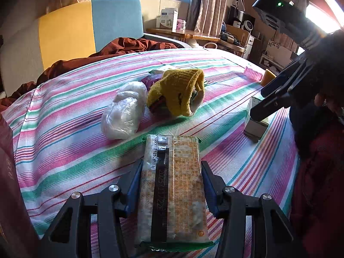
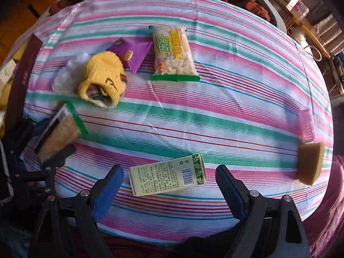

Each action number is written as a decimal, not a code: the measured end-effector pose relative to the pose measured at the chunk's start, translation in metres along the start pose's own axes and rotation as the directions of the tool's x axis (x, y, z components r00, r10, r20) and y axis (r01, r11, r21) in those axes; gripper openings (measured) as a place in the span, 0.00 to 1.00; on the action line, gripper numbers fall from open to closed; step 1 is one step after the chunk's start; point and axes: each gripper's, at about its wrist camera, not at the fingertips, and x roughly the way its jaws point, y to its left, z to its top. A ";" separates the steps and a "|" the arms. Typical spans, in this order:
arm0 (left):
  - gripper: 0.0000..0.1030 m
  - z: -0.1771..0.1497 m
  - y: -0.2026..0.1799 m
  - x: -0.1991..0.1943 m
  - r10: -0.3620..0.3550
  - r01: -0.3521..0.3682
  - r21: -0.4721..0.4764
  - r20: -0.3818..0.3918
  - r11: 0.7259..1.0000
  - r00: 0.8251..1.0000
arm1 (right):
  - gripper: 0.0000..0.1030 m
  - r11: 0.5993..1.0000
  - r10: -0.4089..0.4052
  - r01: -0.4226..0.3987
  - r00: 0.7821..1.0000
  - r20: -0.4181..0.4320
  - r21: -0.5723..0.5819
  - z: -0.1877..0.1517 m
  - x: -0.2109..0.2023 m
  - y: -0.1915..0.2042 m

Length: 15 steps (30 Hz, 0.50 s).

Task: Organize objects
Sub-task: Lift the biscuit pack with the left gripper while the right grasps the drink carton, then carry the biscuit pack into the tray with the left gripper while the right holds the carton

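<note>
My left gripper (image 1: 172, 172) is shut on a green-edged snack packet (image 1: 172, 185), held just above the striped bedsheet (image 1: 64, 150); the packet also shows in the right wrist view (image 2: 58, 135). My right gripper (image 2: 169, 178) is open, its fingers either side of a small pale green and white carton (image 2: 167, 178) lying on the sheet; the carton shows at the right in the left wrist view (image 1: 255, 122). A yellow knitted sock (image 2: 101, 77), a clear plastic bag (image 1: 122, 111), a purple packet (image 2: 133, 51) and a second green-edged snack packet (image 2: 172, 53) lie mid-bed.
A pink comb (image 2: 307, 124) and a tan sponge (image 2: 311, 163) lie near the right edge. A dark red box (image 2: 23, 81) stands at the left edge. A brown blanket (image 1: 120, 47) lies at the far side, before a blue and yellow headboard (image 1: 90, 28).
</note>
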 end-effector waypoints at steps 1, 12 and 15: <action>0.50 0.000 0.000 0.000 0.000 0.000 0.000 0.000 1.000 1.000 | 0.86 1.000 -0.004 0.004 1.000 -0.015 -0.012 0.001 0.004 0.001; 0.50 -0.001 -0.001 -0.001 0.003 -0.003 0.004 0.001 1.000 1.000 | 0.74 0.999 -0.034 0.034 0.999 -0.021 0.038 0.000 0.025 0.002; 0.50 -0.001 -0.002 -0.001 0.008 -0.008 0.008 0.002 1.000 1.000 | 0.74 0.994 0.012 -0.016 0.999 0.040 0.104 -0.002 0.016 -0.006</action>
